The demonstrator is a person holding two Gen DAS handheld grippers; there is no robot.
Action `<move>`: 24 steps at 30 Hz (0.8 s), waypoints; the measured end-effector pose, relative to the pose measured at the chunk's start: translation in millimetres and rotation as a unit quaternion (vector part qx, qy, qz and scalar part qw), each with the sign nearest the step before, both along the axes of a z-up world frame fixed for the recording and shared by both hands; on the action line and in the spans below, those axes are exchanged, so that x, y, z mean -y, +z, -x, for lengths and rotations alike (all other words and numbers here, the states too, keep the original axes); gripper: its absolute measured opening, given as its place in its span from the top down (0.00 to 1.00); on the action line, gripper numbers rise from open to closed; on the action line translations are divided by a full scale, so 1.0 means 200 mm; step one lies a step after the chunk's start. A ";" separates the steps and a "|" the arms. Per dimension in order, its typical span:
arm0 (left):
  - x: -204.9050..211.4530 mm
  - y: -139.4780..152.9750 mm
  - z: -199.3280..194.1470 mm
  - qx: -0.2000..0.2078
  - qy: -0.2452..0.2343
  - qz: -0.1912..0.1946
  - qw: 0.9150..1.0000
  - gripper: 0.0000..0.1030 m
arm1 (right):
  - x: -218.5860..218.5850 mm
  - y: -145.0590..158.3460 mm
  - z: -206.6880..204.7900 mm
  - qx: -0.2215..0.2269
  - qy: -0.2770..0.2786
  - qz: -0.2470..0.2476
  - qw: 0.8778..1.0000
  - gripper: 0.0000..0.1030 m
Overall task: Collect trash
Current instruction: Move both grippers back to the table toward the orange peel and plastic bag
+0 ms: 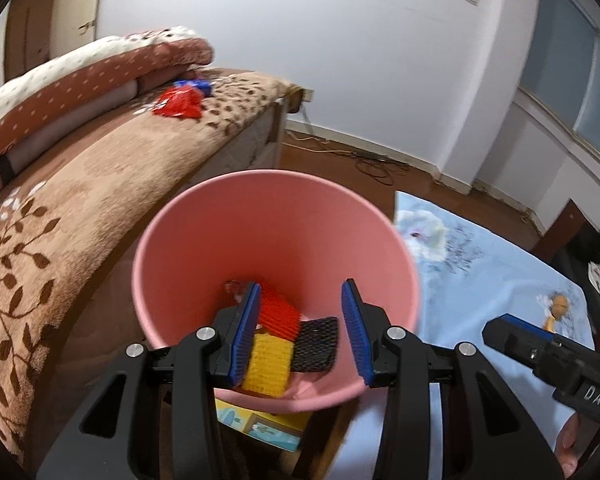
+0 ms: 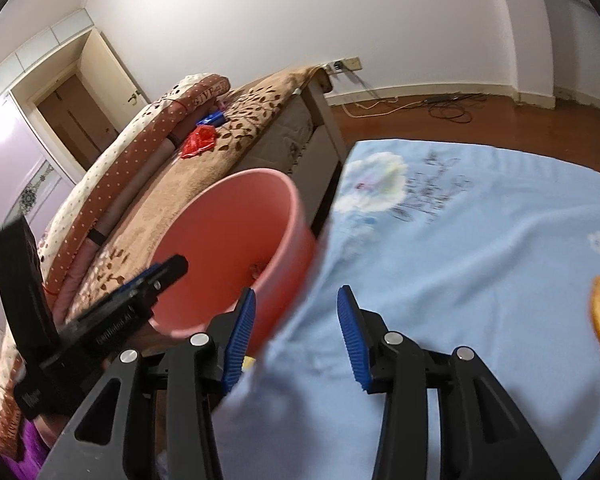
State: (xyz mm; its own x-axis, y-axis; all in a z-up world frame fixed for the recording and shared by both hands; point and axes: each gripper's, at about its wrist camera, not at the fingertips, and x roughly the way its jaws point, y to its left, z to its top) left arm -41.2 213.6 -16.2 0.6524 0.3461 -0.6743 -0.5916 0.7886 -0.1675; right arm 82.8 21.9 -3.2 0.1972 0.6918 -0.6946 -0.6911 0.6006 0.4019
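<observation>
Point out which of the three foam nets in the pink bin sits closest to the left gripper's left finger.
The yellow foam net, touching the blue pad of that finger. The red net lies farther into the pink bin; the black net sits to the right.

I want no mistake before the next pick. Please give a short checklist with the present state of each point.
1. Left gripper open, holding nothing: ok.
2. Right gripper open, holding nothing: ok.
3. Pink bin has room above the foam nets: ok.
4. Red wrapper on the bed blanket, not collected: not ok.
5. Blue wrapper behind it, not collected: not ok.
6. Bin standing steady: cannot tell.
</observation>
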 end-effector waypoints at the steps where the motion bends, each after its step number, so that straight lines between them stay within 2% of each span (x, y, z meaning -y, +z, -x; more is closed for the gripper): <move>1: 0.02 0.01 -0.01 0.000 -0.005 -0.002 1.000 0.59 | 0.04 0.00 0.01 0.005 -0.003 0.003 1.000 0.59; 14: 0.31 0.04 -0.16 0.009 -0.098 0.010 0.995 0.59 | 0.52 0.05 0.12 0.092 -0.060 0.048 0.993 0.59; 24: 0.60 0.05 -0.32 0.007 -0.192 0.012 0.981 0.59 | 0.92 0.04 0.12 0.119 -0.143 0.071 0.980 0.57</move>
